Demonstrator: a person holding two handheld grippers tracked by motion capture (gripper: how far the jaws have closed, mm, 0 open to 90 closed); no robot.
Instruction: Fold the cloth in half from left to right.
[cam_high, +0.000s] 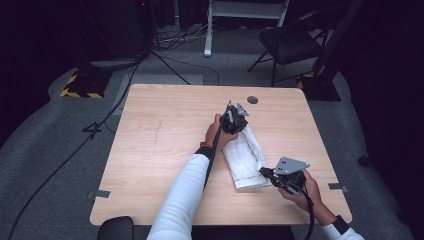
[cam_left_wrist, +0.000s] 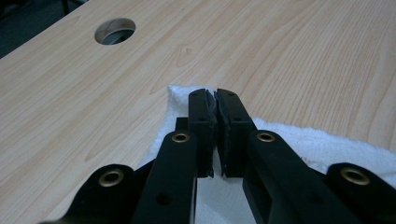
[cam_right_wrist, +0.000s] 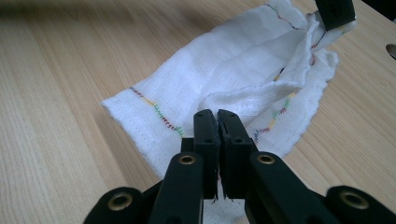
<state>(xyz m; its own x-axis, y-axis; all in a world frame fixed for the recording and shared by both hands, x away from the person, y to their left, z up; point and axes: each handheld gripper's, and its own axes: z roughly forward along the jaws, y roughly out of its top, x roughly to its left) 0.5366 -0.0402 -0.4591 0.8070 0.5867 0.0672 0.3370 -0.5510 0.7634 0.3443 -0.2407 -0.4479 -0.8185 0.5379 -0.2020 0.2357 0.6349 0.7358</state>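
Note:
A white cloth (cam_high: 245, 155) with coloured stitching along its edges lies loosely folded on the right half of the wooden table (cam_high: 165, 150). My left gripper (cam_high: 239, 129) is at the cloth's far end, its jaws shut on a corner of the cloth (cam_left_wrist: 327, 144); the left gripper (cam_left_wrist: 215, 100) pinches it just above the tabletop. In the right gripper view that far corner of the cloth (cam_right_wrist: 224, 60) hangs slightly lifted from the left gripper's fingers (cam_right_wrist: 334, 11). My right gripper (cam_high: 263, 172) is at the near end, where the right gripper (cam_right_wrist: 217, 119) is shut on a raised fold of cloth.
A round cable hole (cam_high: 252, 99) sits in the table near its far edge, just beyond the left gripper; the hole (cam_left_wrist: 115, 31) is up and left of its jaws. A black chair (cam_high: 292, 42) and floor cables lie beyond the table. The table's right edge is close to the right hand.

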